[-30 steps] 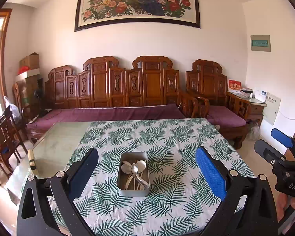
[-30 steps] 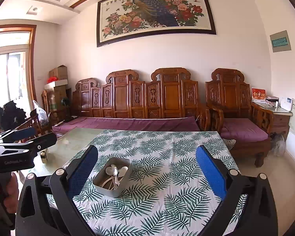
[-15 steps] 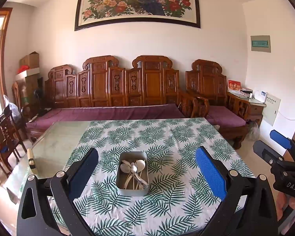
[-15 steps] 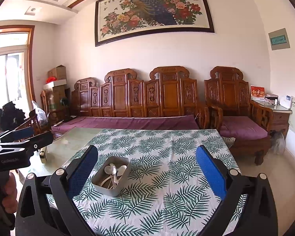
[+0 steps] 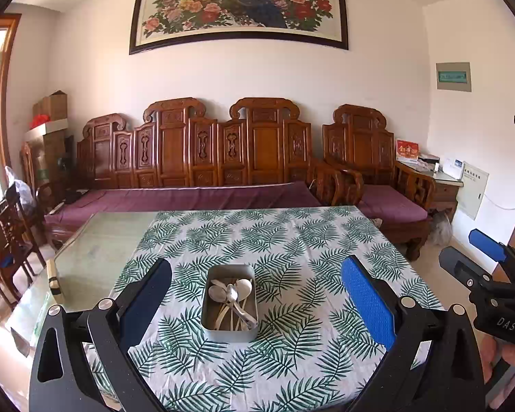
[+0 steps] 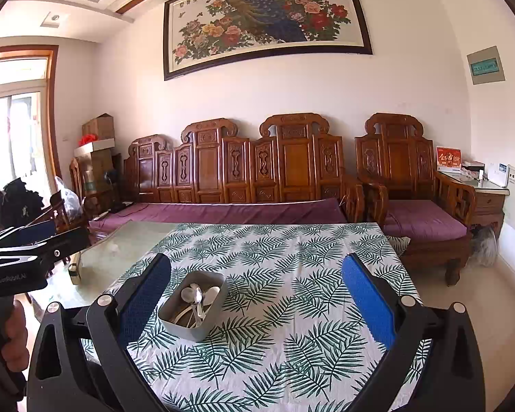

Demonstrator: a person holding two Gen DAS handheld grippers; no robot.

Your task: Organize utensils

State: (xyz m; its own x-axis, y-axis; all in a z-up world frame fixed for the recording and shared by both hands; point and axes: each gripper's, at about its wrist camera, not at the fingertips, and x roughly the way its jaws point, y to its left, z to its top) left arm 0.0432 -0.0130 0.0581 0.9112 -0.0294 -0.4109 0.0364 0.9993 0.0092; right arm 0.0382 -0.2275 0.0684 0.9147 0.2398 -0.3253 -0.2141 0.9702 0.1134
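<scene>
A grey metal tin [image 5: 229, 334] holding several spoons [image 5: 230, 292] stands on the leaf-print tablecloth [image 5: 292, 240]. My left gripper [image 5: 257, 302] is open and empty, held above the table's near edge with the tin between its blue pads. My right gripper [image 6: 257, 298] is open and empty, to the right of the tin [image 6: 175, 324], whose spoons [image 6: 195, 297] show in its view. Each gripper shows at the edge of the other's view, the right one [image 5: 477, 257] and the left one [image 6: 37, 240].
The cloth covers the right part of a glass-topped table [image 5: 96, 250]. A small block [image 5: 53, 276] lies on the glass at the left edge. A carved wooden sofa [image 5: 195, 158] with purple cushions stands behind. Wooden chairs [image 5: 7, 240] stand at the left.
Both grippers have shifted only slightly. The tin sits a little lower in the right wrist view. Nothing was grasped or released.
</scene>
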